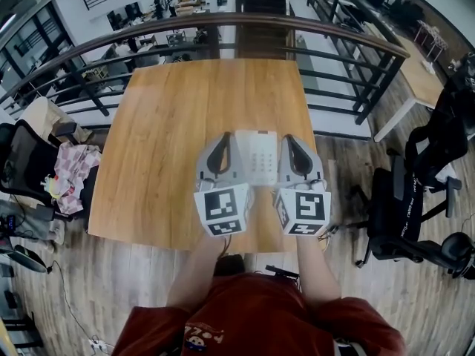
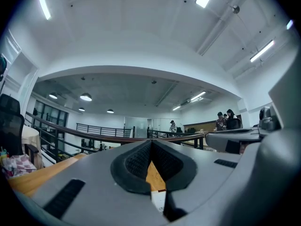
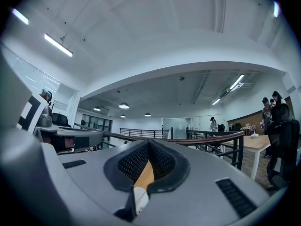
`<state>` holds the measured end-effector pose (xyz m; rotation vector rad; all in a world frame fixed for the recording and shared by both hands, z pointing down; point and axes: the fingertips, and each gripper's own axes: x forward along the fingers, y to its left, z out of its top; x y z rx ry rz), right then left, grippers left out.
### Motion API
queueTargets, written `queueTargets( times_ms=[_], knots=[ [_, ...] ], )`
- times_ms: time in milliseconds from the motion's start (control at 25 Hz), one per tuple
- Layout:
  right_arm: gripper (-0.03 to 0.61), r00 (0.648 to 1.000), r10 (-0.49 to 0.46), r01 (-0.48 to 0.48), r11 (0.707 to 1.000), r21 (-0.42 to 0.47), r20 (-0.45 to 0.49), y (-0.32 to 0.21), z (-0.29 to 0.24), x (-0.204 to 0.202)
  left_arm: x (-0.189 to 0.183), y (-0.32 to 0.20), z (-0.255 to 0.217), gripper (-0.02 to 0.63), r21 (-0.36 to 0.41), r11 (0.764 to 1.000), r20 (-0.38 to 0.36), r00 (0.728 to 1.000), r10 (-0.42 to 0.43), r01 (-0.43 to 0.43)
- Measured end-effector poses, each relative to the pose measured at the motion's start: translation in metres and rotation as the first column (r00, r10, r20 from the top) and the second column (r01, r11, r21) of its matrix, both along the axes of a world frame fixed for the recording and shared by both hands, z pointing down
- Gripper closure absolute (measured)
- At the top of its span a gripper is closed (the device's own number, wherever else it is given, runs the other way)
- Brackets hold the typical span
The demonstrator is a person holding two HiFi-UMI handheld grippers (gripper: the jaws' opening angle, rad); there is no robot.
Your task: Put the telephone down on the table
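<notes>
Telephone [image 1: 257, 158]: lies flat on the wooden table [image 1: 171, 124], toward the near edge and right of the table's middle. It is a pale, near-white rectangular unit, with its long side running away from the person. Rows of small grey keys show on its upper face. Finer detail, including any handset or cord, is too small to make out from the head view.

Left gripper [image 1: 223, 141]: just beside the telephone's left side and pointing away from the person. In the left gripper view the jaws are pressed together, the dark ribbed pads [image 2: 136, 161] meet at the tip, and nothing is between them. Through the narrow gap below the tip show a strip of table and a small white patch, possibly a corner of the telephone.

Right gripper [image 1: 292, 142]: just beside the telephone's right side and parallel to the left one. The jaws are likewise pressed together, the pads [image 3: 162, 160] meet, and there is no object between them. A similar white patch shows low in the gap.

Neither tool holds the telephone. Whether either gripper body touches its sides cannot be told from the head view.

A dark railing [image 1: 326, 32] curves beyond the table's far edge.
</notes>
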<state>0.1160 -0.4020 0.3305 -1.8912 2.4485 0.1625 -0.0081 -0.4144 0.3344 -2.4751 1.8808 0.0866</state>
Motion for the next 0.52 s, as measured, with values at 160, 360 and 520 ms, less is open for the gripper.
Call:
queueTargets(
  times_ms=[160, 360, 520],
  knots=[
    [0.551, 1.000, 0.014, -0.014, 1.000, 0.006, -0.003, 0.001, -0.002, 0.008, 0.007, 0.000, -0.001, 0.586, 0.001, 1.000, 0.001, 1.000, 0.011, -0.011],
    [0.551, 1.000, 0.030, -0.030, 1.000, 0.001, -0.006, 0.002, -0.001, 0.012, 0.011, 0.000, -0.003, 0.586, -0.003, 1.000, 0.003, 1.000, 0.024, -0.024],
    [0.551, 1.000, 0.027, -0.027, 1.000, -0.007, -0.005, 0.005, 0.001, 0.012, 0.010, 0.005, 0.000, 0.586, -0.013, 1.000, 0.006, 1.000, 0.016, -0.016]
  ],
)
